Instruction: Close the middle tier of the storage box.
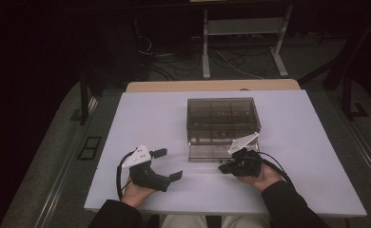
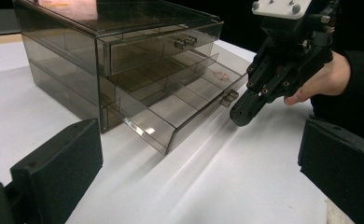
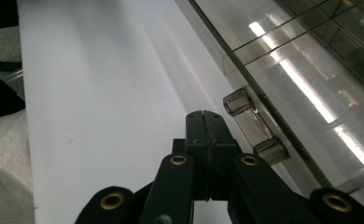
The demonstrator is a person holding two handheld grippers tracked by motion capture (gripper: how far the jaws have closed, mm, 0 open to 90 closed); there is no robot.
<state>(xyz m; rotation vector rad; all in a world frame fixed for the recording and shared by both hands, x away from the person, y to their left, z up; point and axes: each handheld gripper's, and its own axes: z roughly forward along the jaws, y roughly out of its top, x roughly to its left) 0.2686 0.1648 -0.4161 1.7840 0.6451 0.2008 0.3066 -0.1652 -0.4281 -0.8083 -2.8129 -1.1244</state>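
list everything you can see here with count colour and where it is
drawer box: 1, smoky clear plastic, middle of the table, toward the far side
lower drawer: 1, same smoky plastic, pulled out toward the person, divided into compartments
upper drawer: 1, smoky plastic, pushed in
drawer handle: 1, clear, on the open drawer's front, just beside the right gripper's tips
small item: 1, pale pinkish, in a compartment of the open drawer; too small to identify
table: 1, white top
metal frame legs: grey, on the floor behind the table, with cables
left gripper: 1, black, jaws wide apart, near-left of the table
right gripper: 1, black, jaws closed together, at the open drawer's front
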